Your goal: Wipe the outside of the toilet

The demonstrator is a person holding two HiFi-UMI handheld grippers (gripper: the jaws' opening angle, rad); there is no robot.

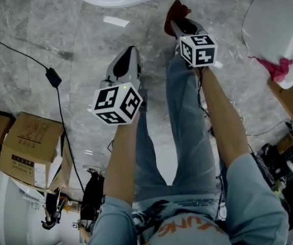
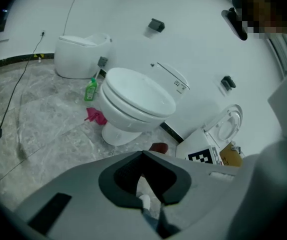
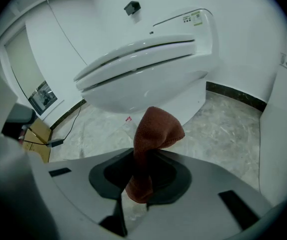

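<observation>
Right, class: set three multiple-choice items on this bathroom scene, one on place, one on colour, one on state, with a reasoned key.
1. Where does the green bottle stand?
A. on a cardboard box
B. on the floor beside the toilet
C. on a shelf
2. What colour is the cloth in the right gripper?
A. blue
B. white
C. red-brown
3. How is the toilet's lid?
A. down
B. raised
C. missing

Key: 1 B, it stands on the marble by the toilet's base; 2 C, it shows red-brown between the jaws; 3 A, it lies flat and closed.
</observation>
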